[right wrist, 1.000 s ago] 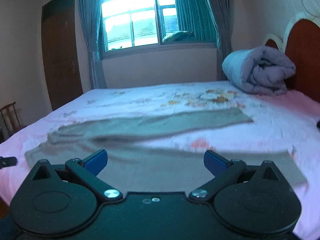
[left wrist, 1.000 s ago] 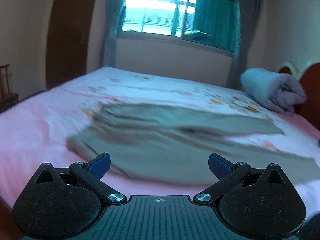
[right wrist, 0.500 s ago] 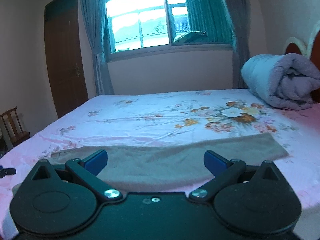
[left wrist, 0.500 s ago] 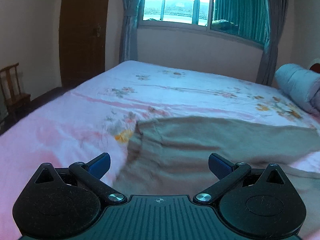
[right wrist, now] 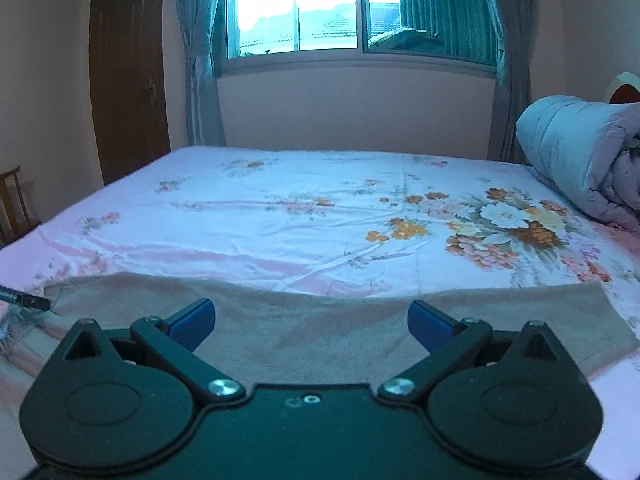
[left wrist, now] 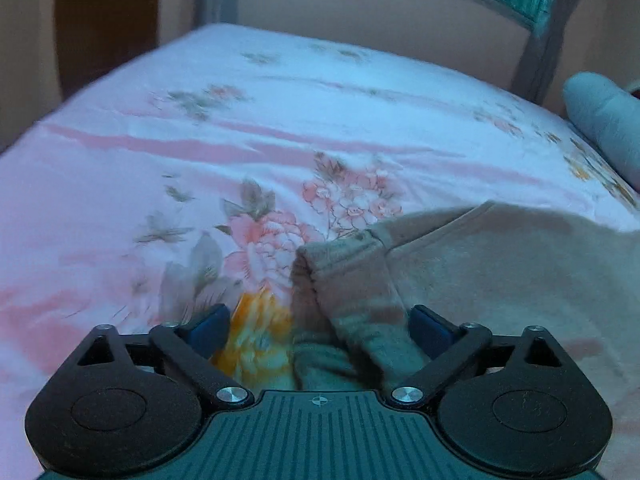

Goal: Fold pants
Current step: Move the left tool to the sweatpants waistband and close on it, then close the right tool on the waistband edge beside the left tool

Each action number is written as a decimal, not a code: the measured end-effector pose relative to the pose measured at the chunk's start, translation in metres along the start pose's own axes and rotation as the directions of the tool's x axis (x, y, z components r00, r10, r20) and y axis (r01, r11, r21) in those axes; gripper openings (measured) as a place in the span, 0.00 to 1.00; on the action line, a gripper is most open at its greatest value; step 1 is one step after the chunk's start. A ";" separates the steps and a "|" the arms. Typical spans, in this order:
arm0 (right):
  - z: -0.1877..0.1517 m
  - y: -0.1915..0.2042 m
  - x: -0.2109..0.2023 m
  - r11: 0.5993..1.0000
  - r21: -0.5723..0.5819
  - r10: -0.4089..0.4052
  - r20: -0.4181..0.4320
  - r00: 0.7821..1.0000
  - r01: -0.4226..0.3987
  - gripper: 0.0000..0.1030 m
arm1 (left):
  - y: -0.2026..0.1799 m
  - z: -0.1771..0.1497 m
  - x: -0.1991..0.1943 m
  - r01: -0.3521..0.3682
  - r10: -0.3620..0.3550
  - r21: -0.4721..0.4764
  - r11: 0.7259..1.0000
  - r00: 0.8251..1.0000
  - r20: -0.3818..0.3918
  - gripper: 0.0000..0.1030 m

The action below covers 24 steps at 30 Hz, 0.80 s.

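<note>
The left gripper (left wrist: 318, 326) has come down much closer to the bed (left wrist: 200, 128) than a second ago. The waistband corner of the tan pants (left wrist: 500, 272), seen earlier as a whole garment farther ahead, now fills the lower right of the left wrist view and lies between the spread blue fingertips (left wrist: 208, 326).

The right gripper (right wrist: 310, 320) has also moved forward. Earlier its view took in both pant legs; now only one flat strip of the pants (right wrist: 320, 320) shows, just beyond its fingertips (right wrist: 192, 318).
</note>
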State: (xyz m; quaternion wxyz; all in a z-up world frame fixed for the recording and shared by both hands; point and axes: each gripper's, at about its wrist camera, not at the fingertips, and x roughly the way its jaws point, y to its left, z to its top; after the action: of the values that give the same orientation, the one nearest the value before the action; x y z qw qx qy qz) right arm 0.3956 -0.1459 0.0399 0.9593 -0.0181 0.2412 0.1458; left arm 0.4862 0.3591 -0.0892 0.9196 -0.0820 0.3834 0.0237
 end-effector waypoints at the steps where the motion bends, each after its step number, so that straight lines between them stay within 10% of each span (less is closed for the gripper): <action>1: 0.000 0.000 0.006 1.000 -0.006 0.000 -0.007 1.000 0.000 0.94 | 0.001 0.002 0.008 0.014 -0.014 0.009 1.000 1.000 0.002 0.93; 7: -0.006 -0.003 0.027 1.000 -0.007 -0.007 -0.033 0.999 0.007 0.94 | -0.007 0.006 0.038 0.031 -0.031 0.094 0.995 1.000 0.001 0.93; 9: -0.007 -0.005 0.035 1.000 -0.002 -0.007 -0.047 0.999 0.007 0.94 | -0.003 0.006 0.036 0.064 -0.064 0.092 0.994 0.998 -0.002 0.76; 10: -0.008 -0.007 0.038 1.000 0.001 -0.005 -0.054 0.999 0.005 0.94 | -0.001 0.005 0.030 0.108 -0.109 0.090 0.990 0.994 0.012 0.50; 14: -0.007 -0.010 0.053 1.000 0.000 -0.006 -0.081 0.997 0.006 0.94 | -0.012 0.009 0.009 0.147 -0.153 0.117 0.982 0.987 0.047 0.21; 24: 0.009 -0.005 0.116 0.954 -0.286 0.062 -0.114 0.992 -0.093 0.84 | -0.014 0.026 -0.088 0.235 -0.269 0.153 0.960 0.928 0.257 0.16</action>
State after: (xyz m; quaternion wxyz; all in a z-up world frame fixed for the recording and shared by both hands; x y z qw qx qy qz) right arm 0.4991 -0.1180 -0.0067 0.9259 -0.1569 0.2671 0.2162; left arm 0.4439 0.3509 -0.0074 0.9625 -0.0712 0.2390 -0.1065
